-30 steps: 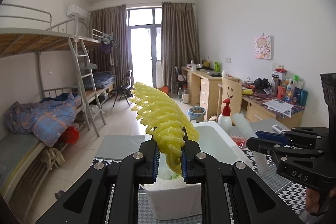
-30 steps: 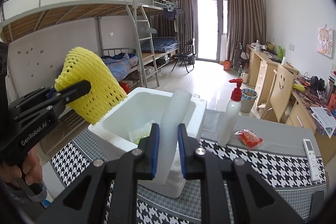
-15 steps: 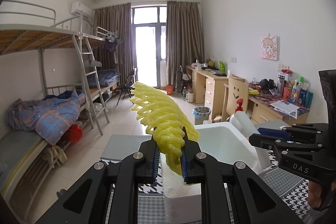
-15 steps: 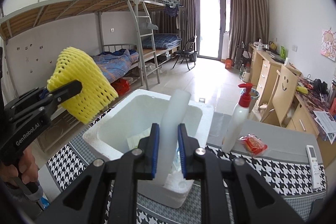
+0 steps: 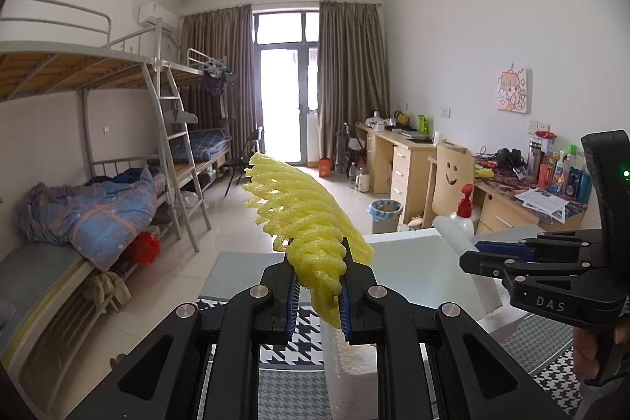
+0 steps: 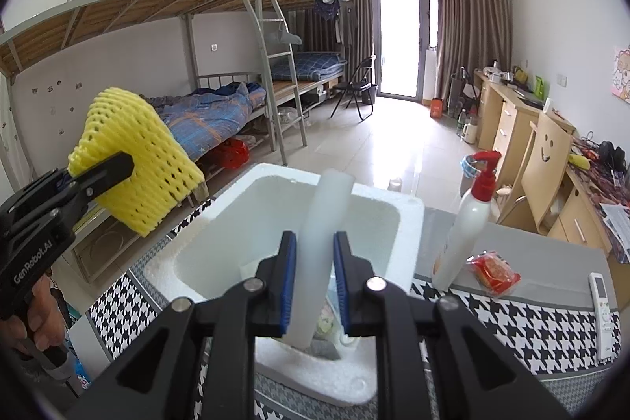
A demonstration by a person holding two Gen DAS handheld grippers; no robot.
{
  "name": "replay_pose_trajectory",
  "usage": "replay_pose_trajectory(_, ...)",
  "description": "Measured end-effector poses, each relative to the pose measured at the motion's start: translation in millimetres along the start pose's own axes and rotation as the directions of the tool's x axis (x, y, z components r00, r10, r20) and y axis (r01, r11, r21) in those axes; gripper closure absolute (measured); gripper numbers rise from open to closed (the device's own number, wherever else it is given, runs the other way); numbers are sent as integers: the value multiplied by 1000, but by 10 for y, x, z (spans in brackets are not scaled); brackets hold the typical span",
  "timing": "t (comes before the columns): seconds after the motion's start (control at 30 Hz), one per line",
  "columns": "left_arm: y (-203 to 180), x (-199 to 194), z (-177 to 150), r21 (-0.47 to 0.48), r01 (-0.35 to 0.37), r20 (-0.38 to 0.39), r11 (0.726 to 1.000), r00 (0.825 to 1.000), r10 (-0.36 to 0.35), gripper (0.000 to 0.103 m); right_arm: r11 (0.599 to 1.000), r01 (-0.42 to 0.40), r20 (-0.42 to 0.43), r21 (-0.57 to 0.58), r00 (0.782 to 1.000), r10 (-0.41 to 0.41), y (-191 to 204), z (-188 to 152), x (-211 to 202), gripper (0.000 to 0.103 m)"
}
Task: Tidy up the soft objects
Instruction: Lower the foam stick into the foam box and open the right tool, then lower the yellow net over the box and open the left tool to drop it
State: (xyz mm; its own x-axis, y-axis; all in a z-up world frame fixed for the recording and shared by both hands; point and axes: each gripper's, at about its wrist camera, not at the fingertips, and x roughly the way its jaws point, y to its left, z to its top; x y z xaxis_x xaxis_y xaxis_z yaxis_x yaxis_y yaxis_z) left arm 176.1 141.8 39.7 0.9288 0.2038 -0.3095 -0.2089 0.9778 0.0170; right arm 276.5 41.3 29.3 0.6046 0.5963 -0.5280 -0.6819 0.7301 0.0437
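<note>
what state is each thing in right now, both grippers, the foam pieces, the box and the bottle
left gripper: shut on the yellow foam net
right gripper: shut on the white foam tube
yellow foam net: held in the air, left of the box, outside it
white foam tube: held upright over the box opening
foam box: open, no lid, some items inside
pump bottle: upright on the table, right of the box

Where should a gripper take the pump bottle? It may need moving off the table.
Likely the white body of the pump bottle, below the red pump head, coming in level from the side away from the foam box. It stands upright, and the body is wider and steadier than the narrow neck.
</note>
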Motion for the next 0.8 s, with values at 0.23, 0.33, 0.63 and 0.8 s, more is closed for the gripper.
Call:
replay_pose_trajectory(0.23,24,35,-4,-8,-10,-5,1000,1000,10,85,1000,-8,-16,15,1000,9,7,38,146,79)
replay_pose_trajectory(0.33,54,59,-6,-15,-13,-9,1000,1000,13,85,1000,-7,-26,13,1000,7,14,54,168,74)
replay_pose_trajectory(0.63,77,91,-1,-29,-5,-18,1000,1000,5,85,1000,12,10,-16,1000,-12,46,34,58,25)
replay_pose_trajectory(0.8,36,69,10,-21,-1,-16,1000,1000,0,85,1000,8,19,-14,1000,-8,35,28,5,23)
